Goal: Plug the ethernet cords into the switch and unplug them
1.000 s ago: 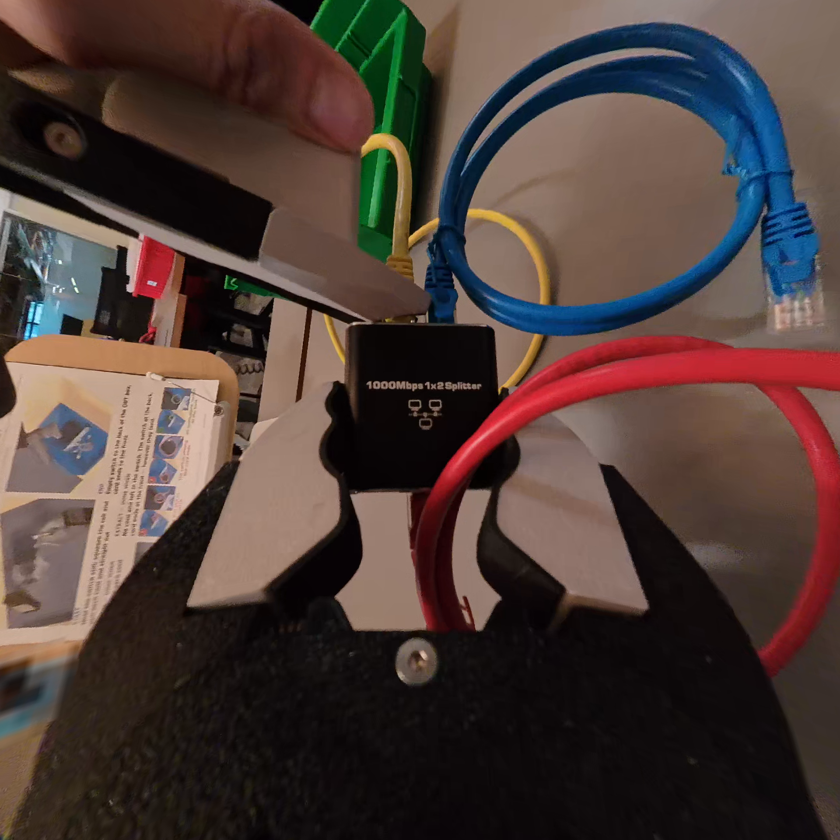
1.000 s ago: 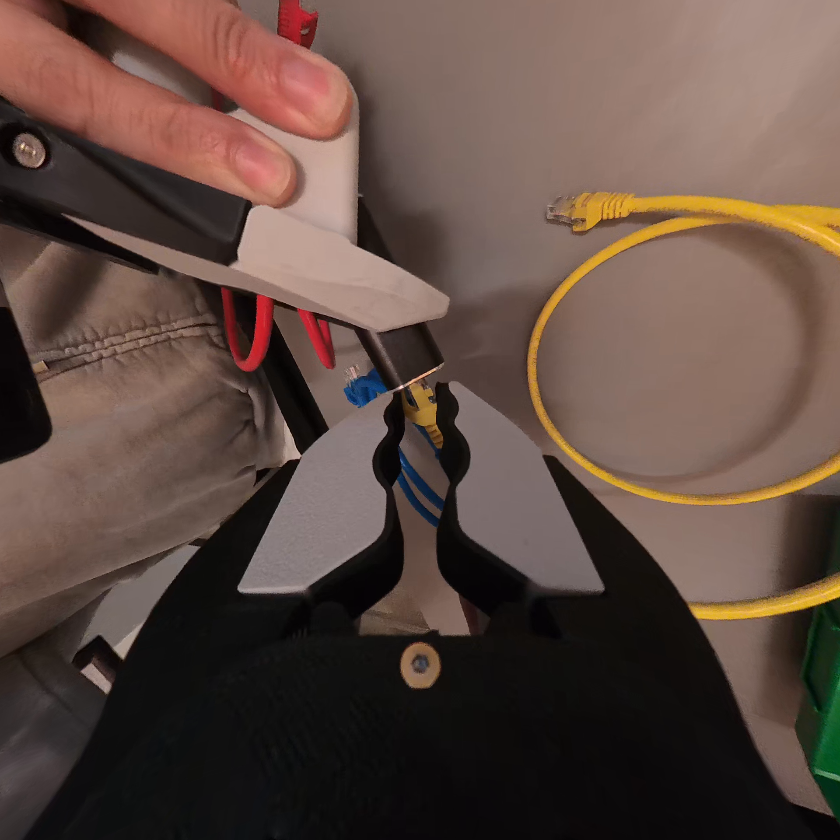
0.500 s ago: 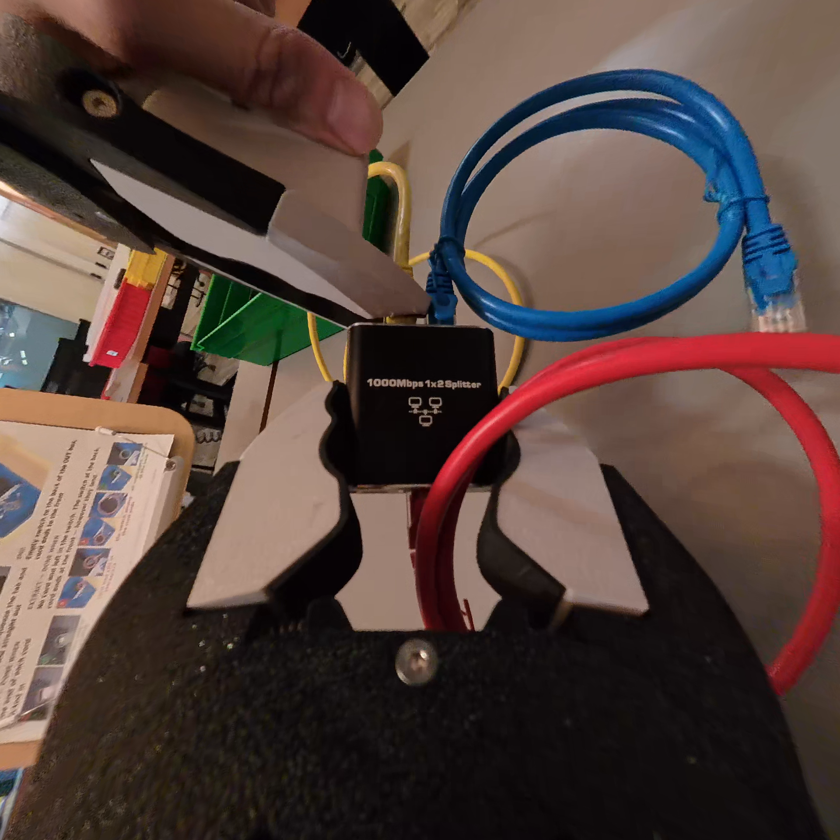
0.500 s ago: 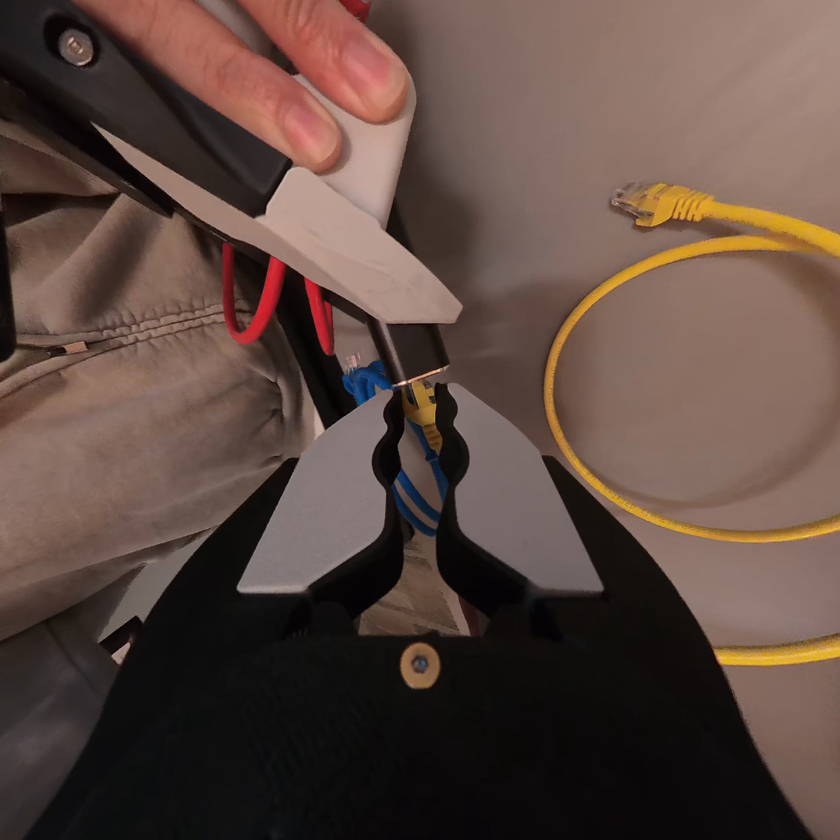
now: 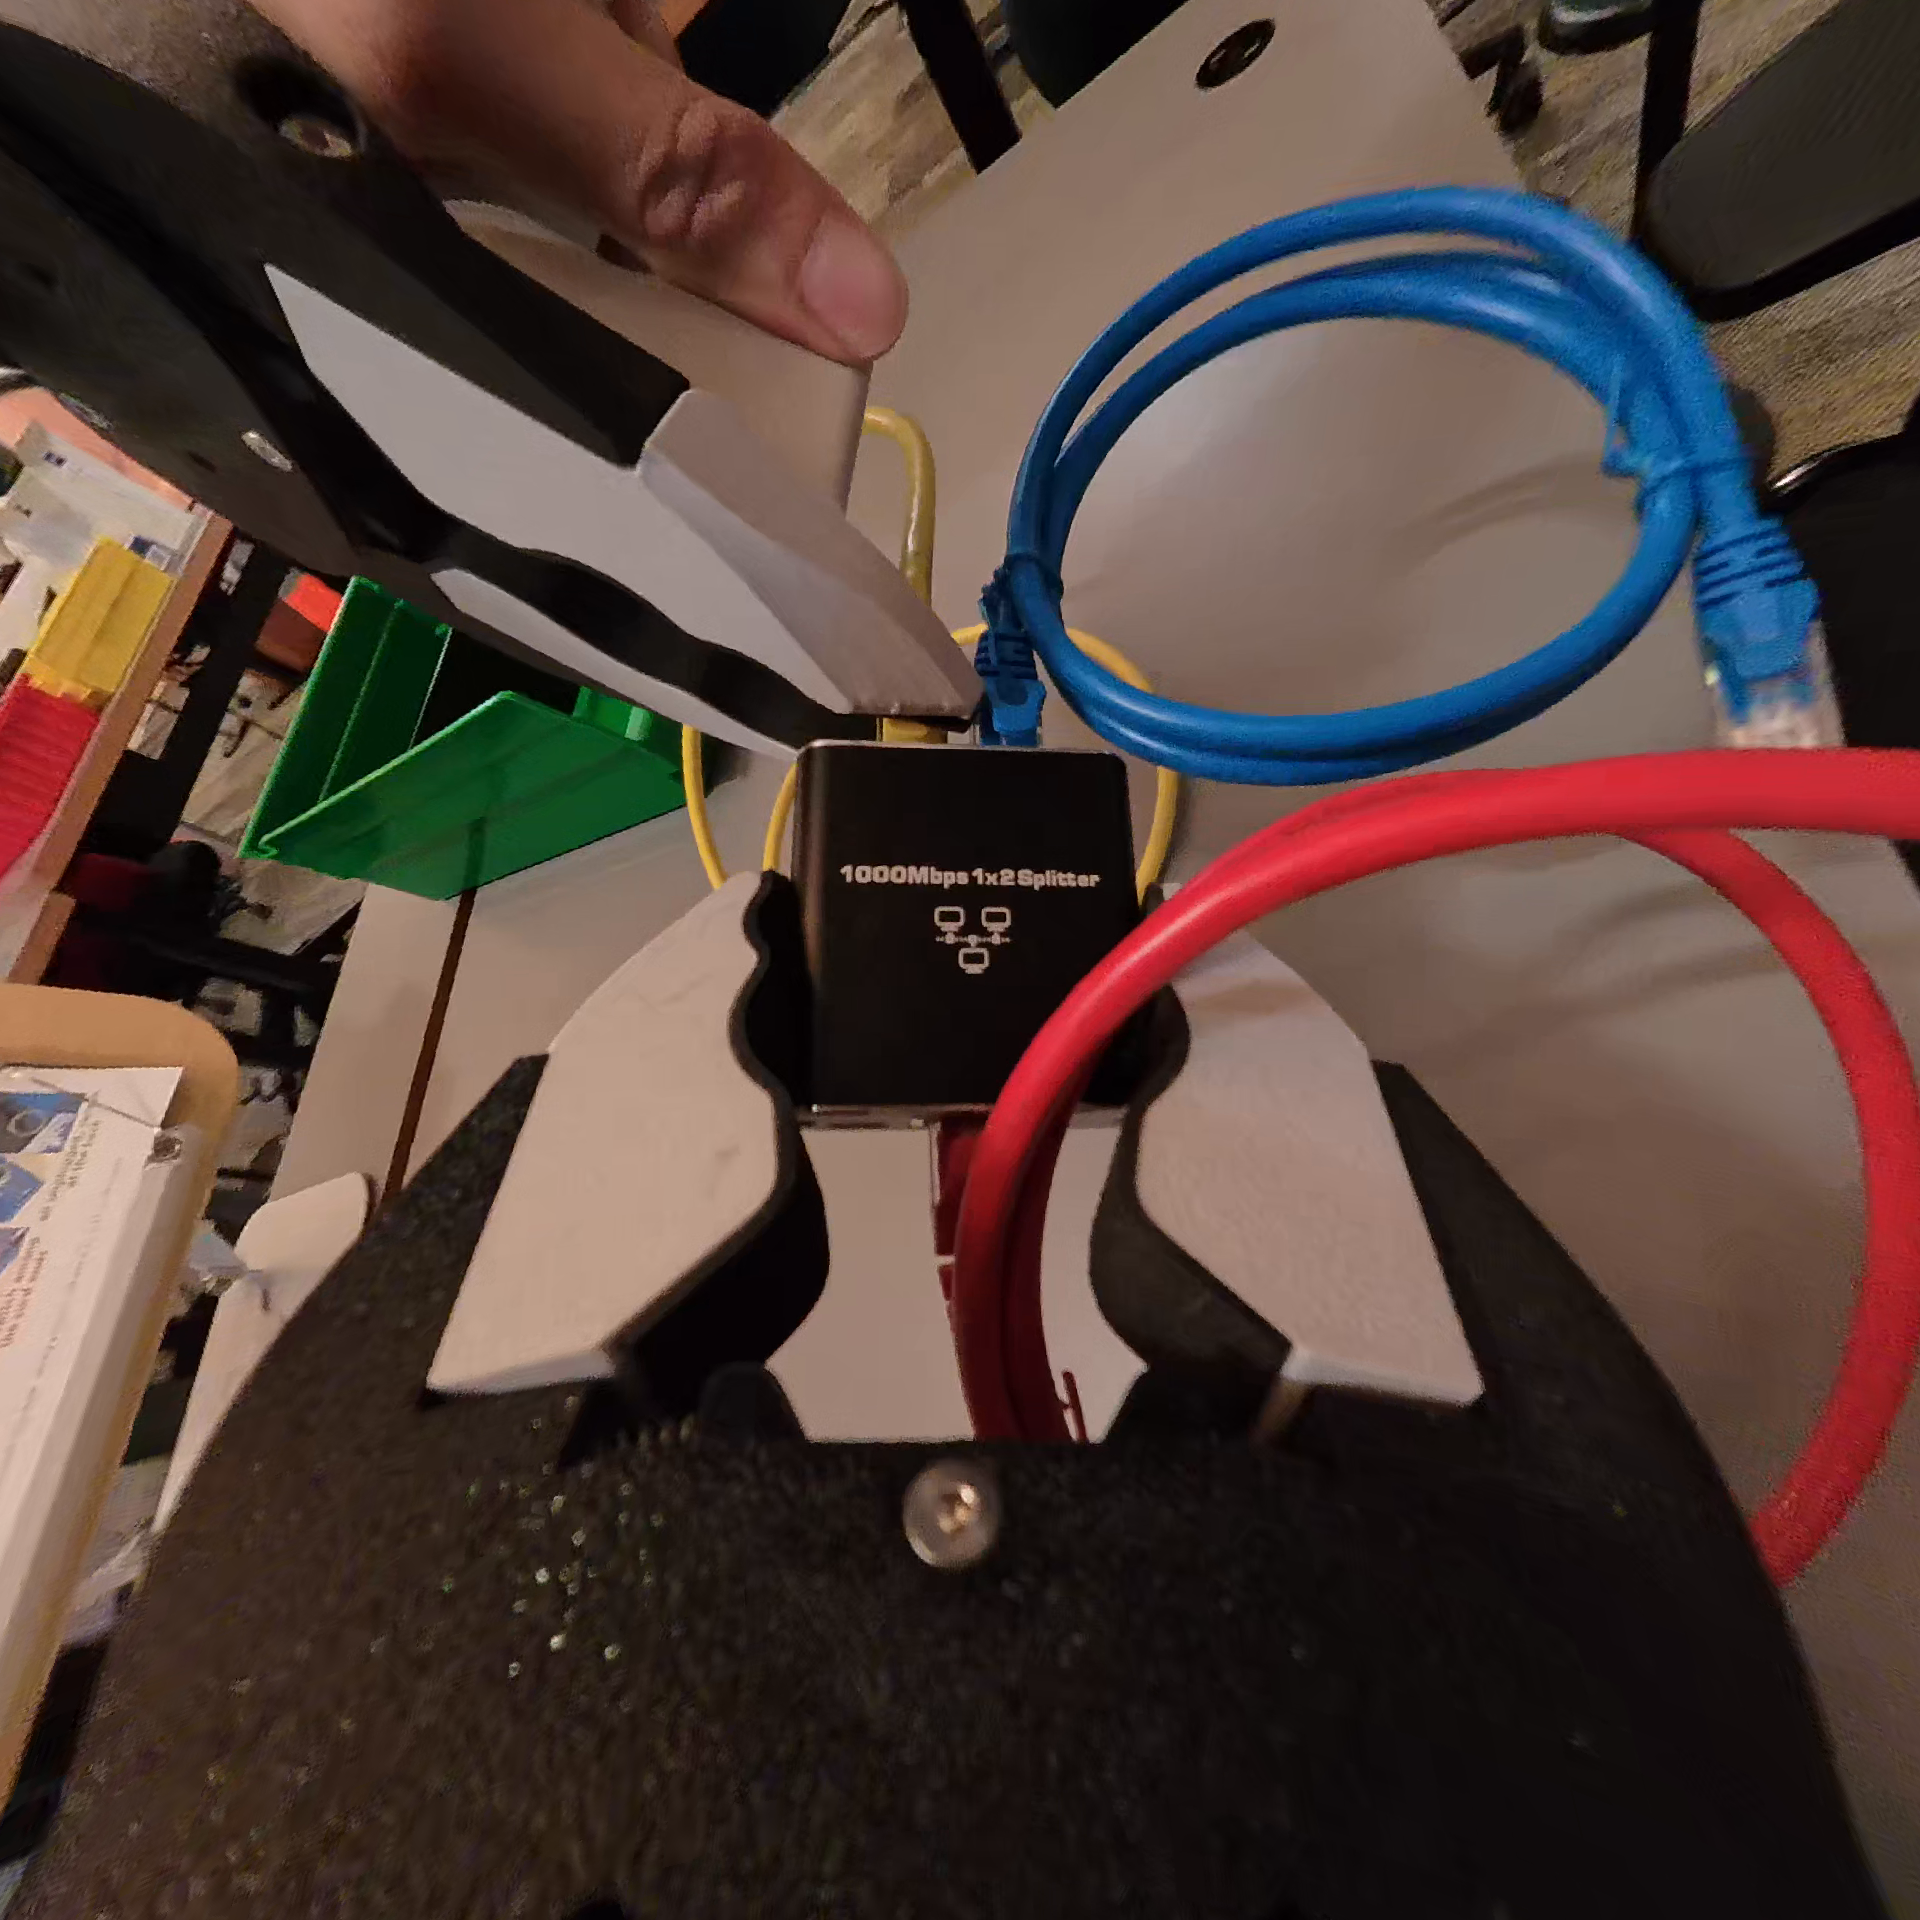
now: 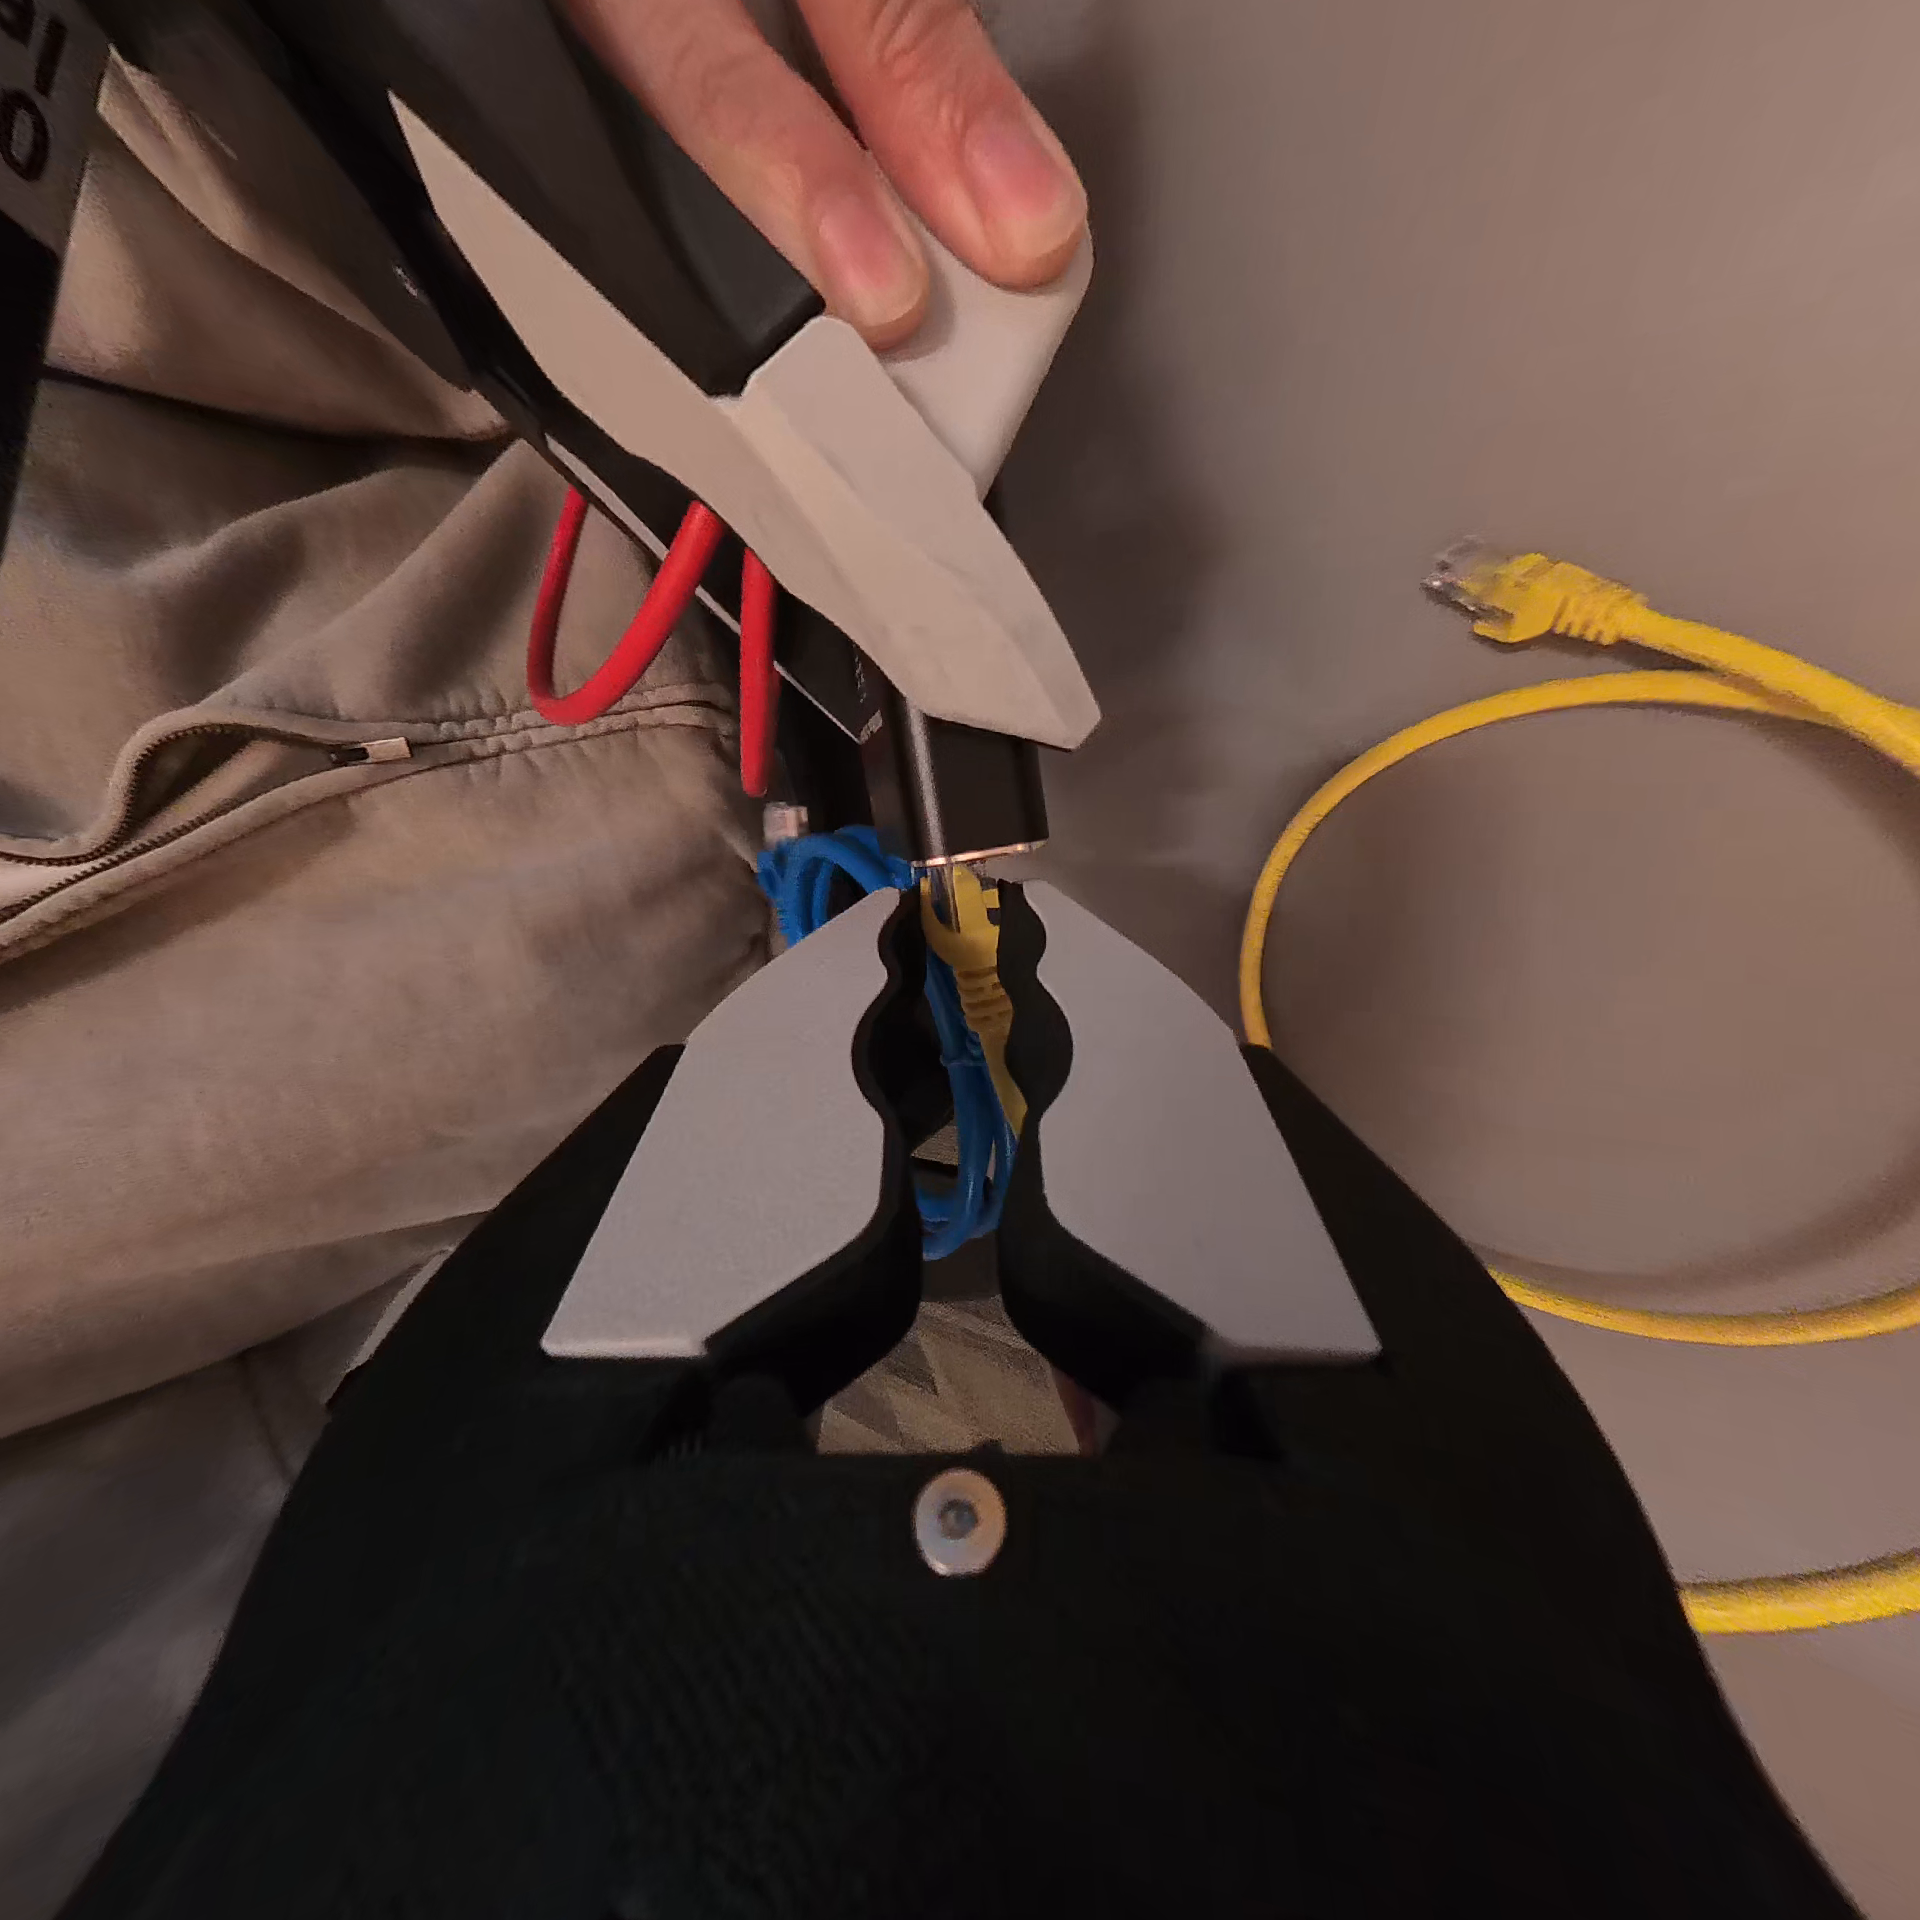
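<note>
Gripping the black switch [image 5: 961, 925] between its jaws, the left gripper [image 5: 961, 997] is holding it while the right gripper [image 6: 961, 914] is pinching the yellow plug [image 6: 977, 951] at its far end.

Red cord [image 5: 1558, 821] cut off rightward.

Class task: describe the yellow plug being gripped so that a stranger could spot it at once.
Find the black switch held by the left gripper. At its far end the right gripper pinches a yellow plug. The blue plug beside it sits ungripped, and the yellow cord's other plug lies loose on the table.
</note>
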Demonstrator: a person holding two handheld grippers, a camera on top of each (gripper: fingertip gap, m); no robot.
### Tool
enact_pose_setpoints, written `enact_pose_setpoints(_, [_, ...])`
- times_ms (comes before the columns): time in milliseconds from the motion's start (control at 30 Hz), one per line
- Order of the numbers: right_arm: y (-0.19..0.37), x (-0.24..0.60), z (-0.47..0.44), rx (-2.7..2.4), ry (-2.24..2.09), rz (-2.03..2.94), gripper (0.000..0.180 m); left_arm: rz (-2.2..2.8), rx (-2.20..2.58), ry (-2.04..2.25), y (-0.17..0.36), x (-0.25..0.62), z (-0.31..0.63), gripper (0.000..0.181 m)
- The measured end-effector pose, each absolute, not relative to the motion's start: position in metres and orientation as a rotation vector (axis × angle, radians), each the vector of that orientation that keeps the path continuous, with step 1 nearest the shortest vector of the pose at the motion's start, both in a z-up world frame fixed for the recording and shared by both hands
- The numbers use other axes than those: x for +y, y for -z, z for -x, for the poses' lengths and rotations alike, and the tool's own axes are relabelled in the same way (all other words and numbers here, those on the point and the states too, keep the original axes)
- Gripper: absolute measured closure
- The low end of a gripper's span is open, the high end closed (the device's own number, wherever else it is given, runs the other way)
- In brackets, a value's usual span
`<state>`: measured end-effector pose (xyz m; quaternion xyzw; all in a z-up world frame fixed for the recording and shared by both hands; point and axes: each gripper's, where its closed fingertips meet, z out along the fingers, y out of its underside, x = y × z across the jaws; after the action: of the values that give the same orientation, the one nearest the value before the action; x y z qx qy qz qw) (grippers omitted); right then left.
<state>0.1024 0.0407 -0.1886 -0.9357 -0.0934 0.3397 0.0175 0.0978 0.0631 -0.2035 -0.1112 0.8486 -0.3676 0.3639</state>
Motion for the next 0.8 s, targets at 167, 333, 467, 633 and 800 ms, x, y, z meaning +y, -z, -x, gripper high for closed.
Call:
enact_pose_setpoints(167, [0.201,0.040,-0.108,-0.216,-1.062,2.896,0.164,0.221,2.188,0.705,0.212,0.066,-0.104,0.118])
enact_pose_setpoints(333, [0.215,0.038,-0.116,-0.228,-0.995,2.936,0.164,0.188,2.214,0.540,0.223,0.067,-0.111,0.118])
enact_pose_setpoints(467, [0.212,0.038,-0.114,-0.207,-1.034,2.907,0.164,0.235,2.215,0.662,0.222,0.064,-0.109,0.118])
enact_pose_setpoints(633, [0.214,0.038,-0.113,-0.214,-1.030,2.915,0.164,0.155,2.183,0.477,0.221,0.068,-0.109,0.119])
enact_pose_setpoints(800, [0.216,0.040,-0.110,-0.198,-1.048,2.904,0.164,0.207,2.206,0.533,0.224,0.069,-0.105,0.118])
